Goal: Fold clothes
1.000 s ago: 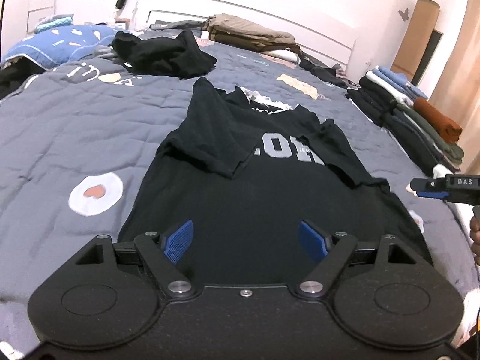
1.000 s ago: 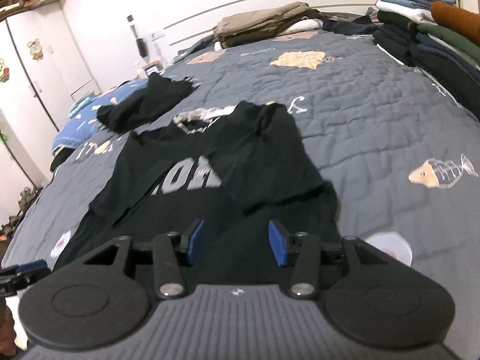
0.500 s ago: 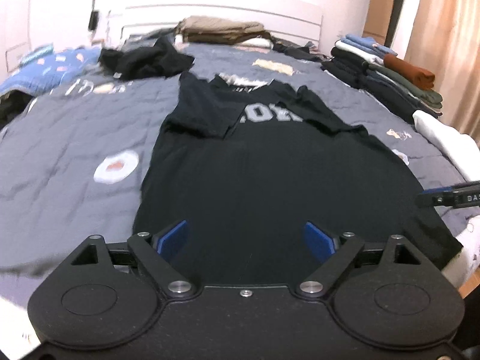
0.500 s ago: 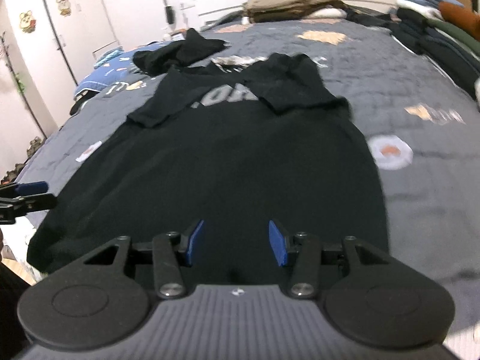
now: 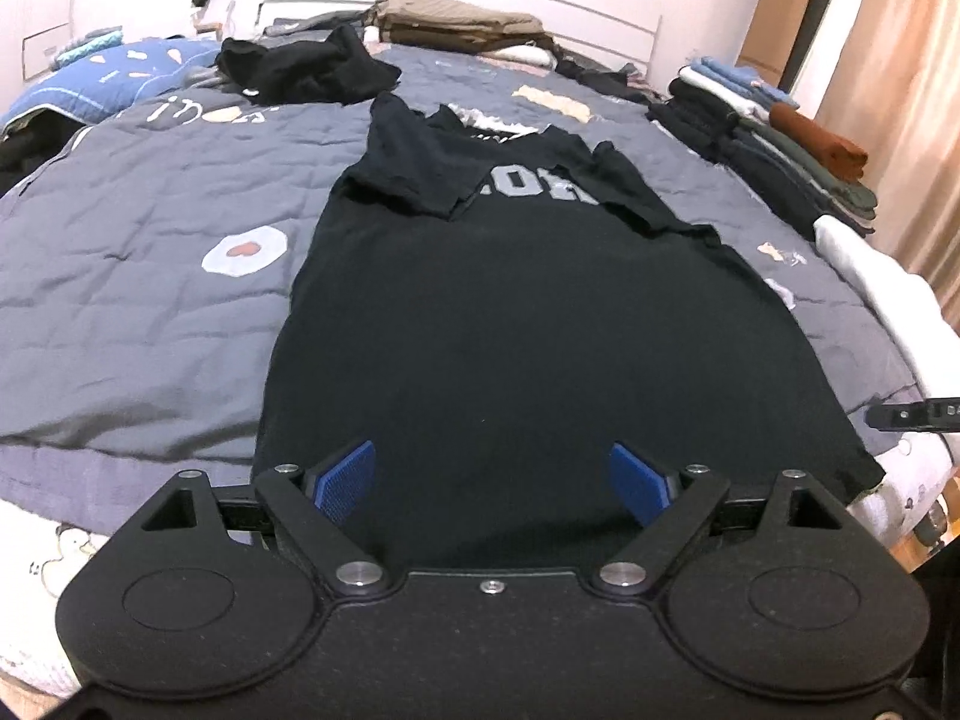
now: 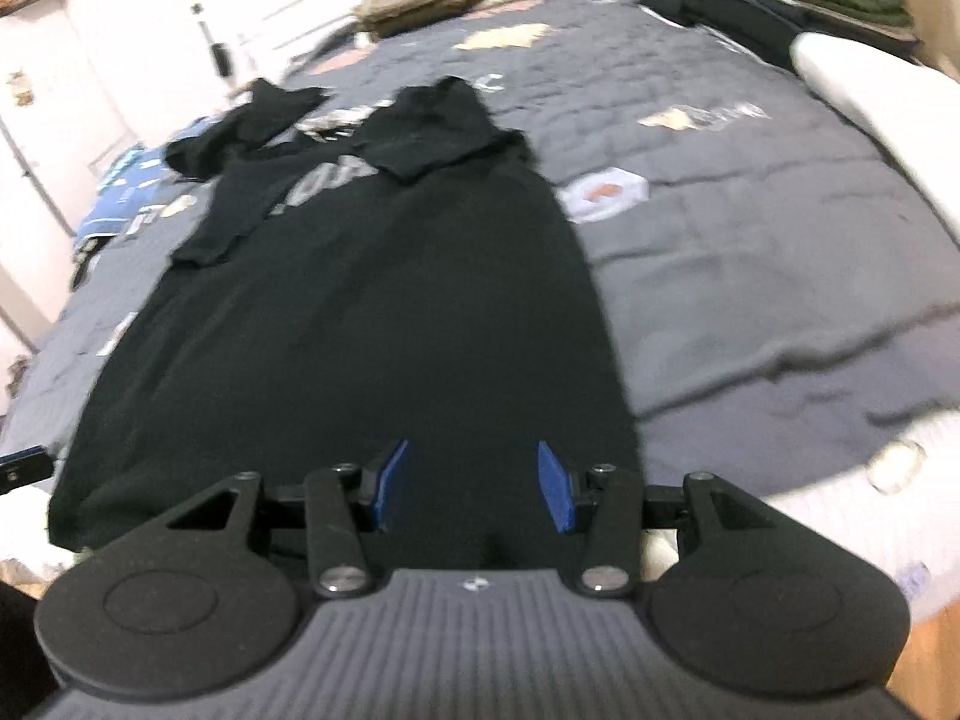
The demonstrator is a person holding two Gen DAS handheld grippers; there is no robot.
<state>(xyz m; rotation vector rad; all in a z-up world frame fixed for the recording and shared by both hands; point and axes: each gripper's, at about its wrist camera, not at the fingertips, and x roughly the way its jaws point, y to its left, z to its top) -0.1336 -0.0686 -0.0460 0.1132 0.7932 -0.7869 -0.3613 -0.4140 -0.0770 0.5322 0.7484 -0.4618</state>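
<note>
Hovering open, both tongs (image 5: 492, 483) (image 6: 474, 486) tilt over T-shirt (image 5: 528, 324).

The right wrist view is motion-blurred, so the shirt's (image 6: 360, 324) print beyond the right gripper (image 6: 471, 483) cannot be read. Ahead of the left gripper (image 5: 491, 483), both folded-in sleeves cover the ends of that lettering. Right of it, the other gripper's tip (image 5: 912, 417) is cut by the frame edge.

Grey quilted bed (image 5: 150, 228): black T-shirt (image 5: 528, 324), clothes stacks (image 5: 780, 138).
</note>
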